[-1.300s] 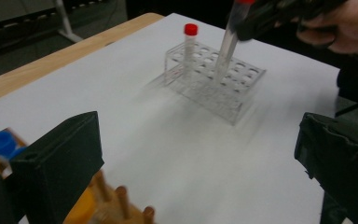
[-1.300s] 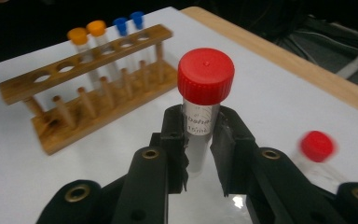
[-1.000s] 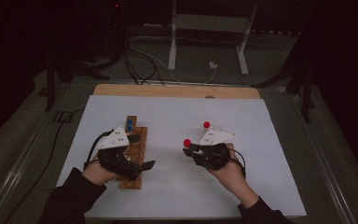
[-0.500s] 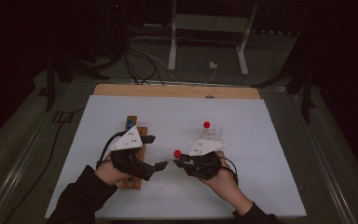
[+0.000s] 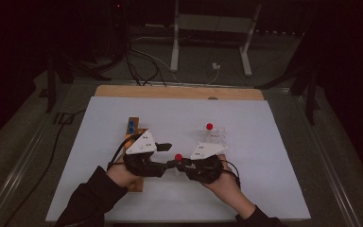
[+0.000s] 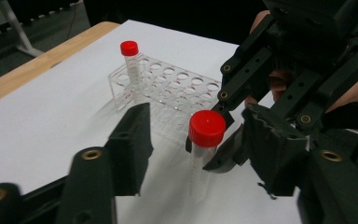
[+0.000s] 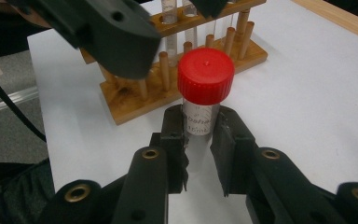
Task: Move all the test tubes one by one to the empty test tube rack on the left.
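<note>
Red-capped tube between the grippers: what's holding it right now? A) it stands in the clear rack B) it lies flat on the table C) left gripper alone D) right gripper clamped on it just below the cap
D: the right gripper has its jaws pressed on the red-capped tube just under the cap, upright and clear of the clear rack.

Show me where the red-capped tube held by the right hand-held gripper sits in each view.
High view: the held tube is low centre, between the two hand-held grippers.
Left gripper view: the tube is centre, upright between that gripper's jaws, not yet pinched.
Right gripper view: the tube is centre, clamped in the right hand-held gripper.
Shared landmark: its red cap.
</note>
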### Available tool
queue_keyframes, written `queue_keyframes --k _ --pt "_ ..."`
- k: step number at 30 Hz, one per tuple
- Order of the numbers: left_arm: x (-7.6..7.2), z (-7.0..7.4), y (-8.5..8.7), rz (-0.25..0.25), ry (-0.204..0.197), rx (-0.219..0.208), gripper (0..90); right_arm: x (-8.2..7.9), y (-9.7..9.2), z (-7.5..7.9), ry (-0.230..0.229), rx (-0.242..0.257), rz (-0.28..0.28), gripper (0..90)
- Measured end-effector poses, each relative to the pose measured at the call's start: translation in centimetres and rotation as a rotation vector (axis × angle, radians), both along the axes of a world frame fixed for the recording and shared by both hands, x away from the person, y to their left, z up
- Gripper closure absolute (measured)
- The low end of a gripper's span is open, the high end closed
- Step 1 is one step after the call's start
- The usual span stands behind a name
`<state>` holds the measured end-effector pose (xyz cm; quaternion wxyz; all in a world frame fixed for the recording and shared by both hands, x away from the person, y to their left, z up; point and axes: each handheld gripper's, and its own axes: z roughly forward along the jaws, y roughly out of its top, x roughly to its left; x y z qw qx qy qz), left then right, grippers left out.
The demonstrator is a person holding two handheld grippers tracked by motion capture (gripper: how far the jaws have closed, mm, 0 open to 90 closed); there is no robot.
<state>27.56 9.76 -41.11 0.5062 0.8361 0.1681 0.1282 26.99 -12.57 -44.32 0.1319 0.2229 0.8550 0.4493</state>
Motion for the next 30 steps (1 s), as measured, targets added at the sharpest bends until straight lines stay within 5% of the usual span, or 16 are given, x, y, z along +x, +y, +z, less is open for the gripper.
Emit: queue_keyframes --k 16,30 --pt "0.3 -0.7 -1.4 -0.038 0.003 0.048 70.2 -0.1 0.0 0.1 -0.004 -0.001 0.006 75.2" --pt "0.4 -0.2 -1.5 -0.059 -0.007 0.055 72.2 -0.2 -0.1 0.3 -0.019 0.014 -0.001 74.3"
